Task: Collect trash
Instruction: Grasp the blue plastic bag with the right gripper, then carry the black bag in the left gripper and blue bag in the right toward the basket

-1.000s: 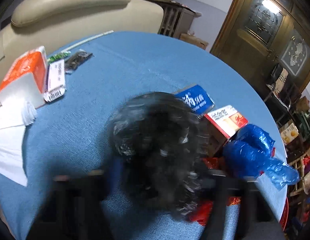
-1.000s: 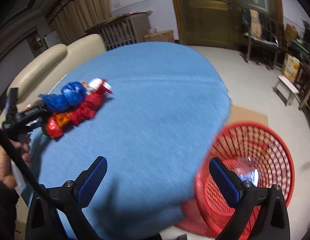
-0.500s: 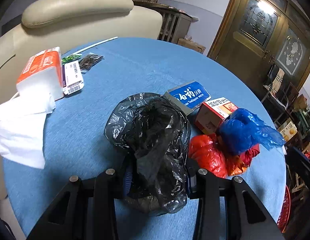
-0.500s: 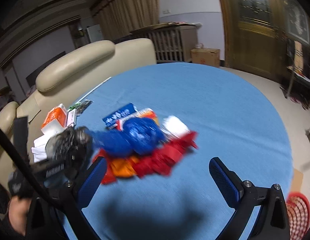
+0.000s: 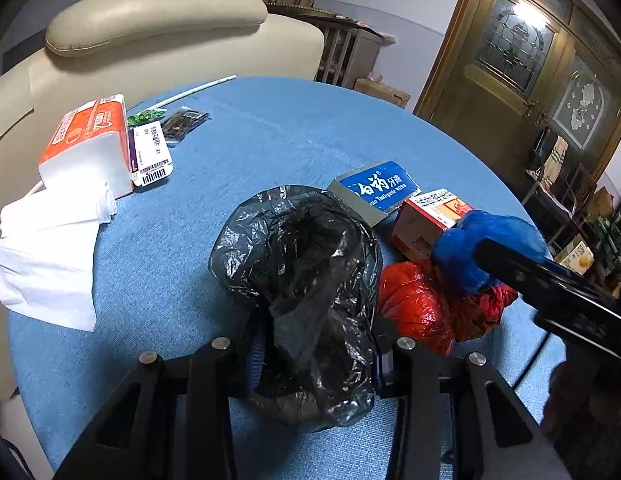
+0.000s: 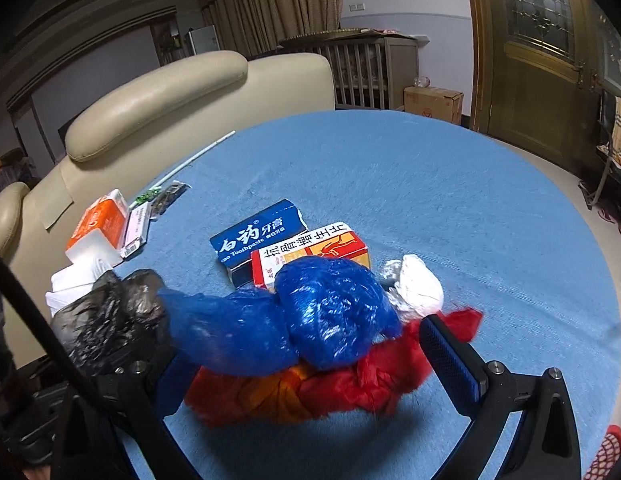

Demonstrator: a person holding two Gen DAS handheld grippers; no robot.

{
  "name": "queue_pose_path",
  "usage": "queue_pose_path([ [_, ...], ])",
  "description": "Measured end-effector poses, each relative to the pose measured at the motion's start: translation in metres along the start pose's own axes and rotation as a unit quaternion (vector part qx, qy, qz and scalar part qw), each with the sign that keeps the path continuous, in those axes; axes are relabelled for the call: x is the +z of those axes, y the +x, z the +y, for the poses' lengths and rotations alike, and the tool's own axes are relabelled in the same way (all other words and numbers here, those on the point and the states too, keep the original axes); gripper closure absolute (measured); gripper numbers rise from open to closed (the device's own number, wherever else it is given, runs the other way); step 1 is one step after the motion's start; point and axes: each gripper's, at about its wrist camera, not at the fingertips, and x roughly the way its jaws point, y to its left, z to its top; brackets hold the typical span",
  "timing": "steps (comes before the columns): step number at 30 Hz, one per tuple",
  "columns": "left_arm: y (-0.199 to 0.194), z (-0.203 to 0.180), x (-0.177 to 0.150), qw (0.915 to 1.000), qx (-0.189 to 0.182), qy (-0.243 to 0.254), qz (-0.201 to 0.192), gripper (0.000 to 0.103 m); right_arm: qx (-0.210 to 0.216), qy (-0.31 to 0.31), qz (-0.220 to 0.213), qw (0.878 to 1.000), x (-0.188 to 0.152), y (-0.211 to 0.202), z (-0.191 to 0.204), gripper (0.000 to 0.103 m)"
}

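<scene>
My left gripper is shut on a crumpled black plastic bag, held just above the blue round table. My right gripper is open, its fingers on either side of a blue plastic bag that lies on a red plastic bag. Behind the pile lie a blue toothpaste box, a red and white carton and a white crumpled wad. The black bag also shows in the right wrist view.
An orange tissue pack, loose white tissues, a barcoded packet and small wrappers lie at the table's left. A beige sofa stands behind. A red mesh basket is on the floor, lower right.
My right gripper swung from the red basket over the table and came down around the blue bag. My left gripper kept hold of the black bag and steadied.
</scene>
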Motion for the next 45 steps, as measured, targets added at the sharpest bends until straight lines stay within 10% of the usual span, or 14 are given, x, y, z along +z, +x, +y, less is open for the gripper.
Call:
queue_pose_path([
  [4, -0.002, -0.001, -0.001, 1.0, 0.003, 0.002, 0.001, 0.06, 0.007, 0.001, 0.013, 1.0, 0.001, 0.014, -0.001, 0.0],
  [9, -0.011, 0.001, 0.0, 0.9999, 0.012, 0.002, -0.005, 0.06, 0.027, 0.011, 0.022, 0.999, 0.0, 0.016, -0.006, 0.055],
  [45, -0.068, -0.08, -0.033, 0.9954, -0.002, 0.09, -0.032, 0.06, 0.003, 0.085, -0.055, 0.995, -0.073, -0.114, -0.069, 0.055],
])
